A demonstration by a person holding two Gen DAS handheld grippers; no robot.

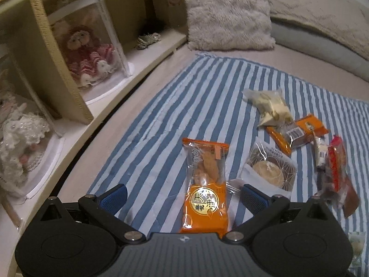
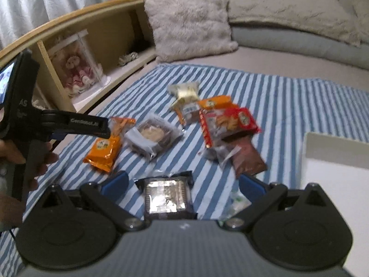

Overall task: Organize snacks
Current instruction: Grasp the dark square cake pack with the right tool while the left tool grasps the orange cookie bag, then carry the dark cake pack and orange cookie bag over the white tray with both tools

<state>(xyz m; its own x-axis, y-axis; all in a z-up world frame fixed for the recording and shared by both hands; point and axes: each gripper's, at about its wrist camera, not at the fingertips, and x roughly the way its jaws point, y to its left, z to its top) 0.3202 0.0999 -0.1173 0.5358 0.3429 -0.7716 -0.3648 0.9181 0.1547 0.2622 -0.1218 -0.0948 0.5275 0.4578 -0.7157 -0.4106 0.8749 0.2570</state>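
— So, where are the snacks?
— Loose on the striped cloth (image 2: 288, 97). The left gripper (image 1: 183, 196) is spread wide around an orange packet (image 1: 205, 191), not touching it. The right gripper (image 2: 182, 185), equally wide, frames a dark clear-wrapped biscuit (image 2: 166, 197).
— Any containers?
— A white box (image 2: 334, 152) at the right; its inside can't be seen. On the shelf (image 1: 147, 60), a clear case (image 1: 92, 46) holds a doll in red.
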